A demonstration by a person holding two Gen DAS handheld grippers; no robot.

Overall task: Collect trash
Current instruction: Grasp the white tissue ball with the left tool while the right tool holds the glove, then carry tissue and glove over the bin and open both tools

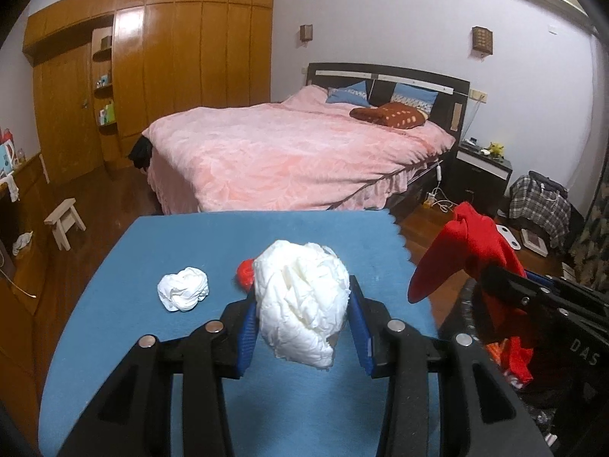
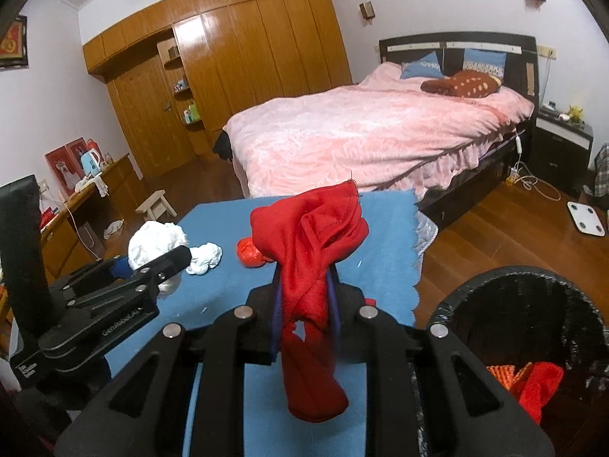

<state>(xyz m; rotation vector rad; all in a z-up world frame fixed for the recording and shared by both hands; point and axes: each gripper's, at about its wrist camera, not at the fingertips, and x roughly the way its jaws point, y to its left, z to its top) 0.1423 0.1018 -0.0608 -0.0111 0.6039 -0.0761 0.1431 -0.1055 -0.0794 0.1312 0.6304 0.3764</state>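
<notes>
Black bin (image 2: 525, 297) interior visible only right view

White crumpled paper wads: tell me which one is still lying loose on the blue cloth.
The smaller white crumpled paper wad, lying untouched on the blue cloth. The larger white paper wad is clamped in the left gripper.

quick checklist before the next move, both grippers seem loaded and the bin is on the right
1. Left gripper shut on the large crumpled white paper wad: ok.
2. Right gripper shut on the red cloth: ok.
3. Red cloth over the black bin: not ok, it hangs over the blue mat.
4. Bin has room: ok.
5. Table cleared: not ok, small white paper wad and red crumpled ball remain.
</notes>
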